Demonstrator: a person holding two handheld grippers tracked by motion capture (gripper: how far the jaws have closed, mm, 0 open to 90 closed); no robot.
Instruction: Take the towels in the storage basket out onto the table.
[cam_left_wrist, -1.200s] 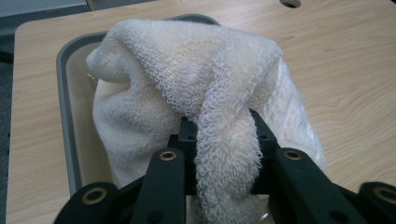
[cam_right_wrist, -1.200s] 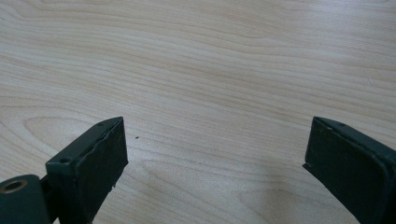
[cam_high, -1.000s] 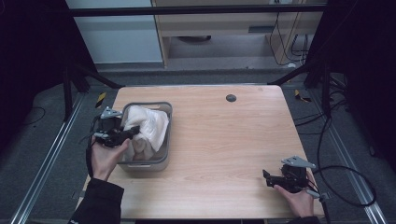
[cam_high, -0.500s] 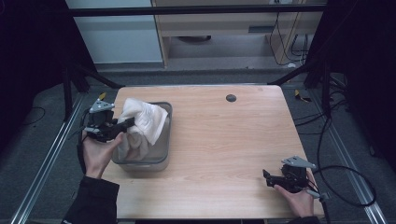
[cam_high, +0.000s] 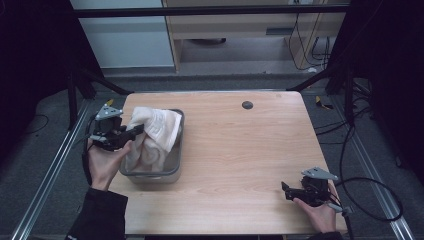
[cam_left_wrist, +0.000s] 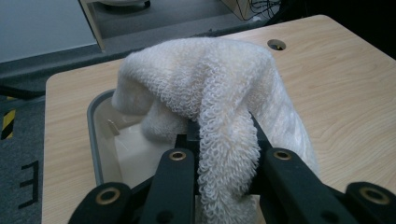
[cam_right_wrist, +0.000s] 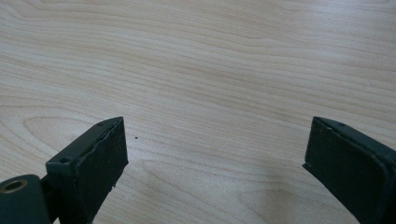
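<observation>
One towel (cam_left_wrist: 210, 88) in left gripper (cam_left_wrist: 223, 154)

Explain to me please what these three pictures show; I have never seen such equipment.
A person sits at a wooden table with a hand-held claw in each hand. One picture looks down from above the table; the other two come from small cameras riding on the claws. The left claw is shut on a white terry towel and holds it up, partly out of a grey plastic tub. The right claw rests low over bare wood near the front right corner, with its jaws wide apart and nothing between them.
</observation>
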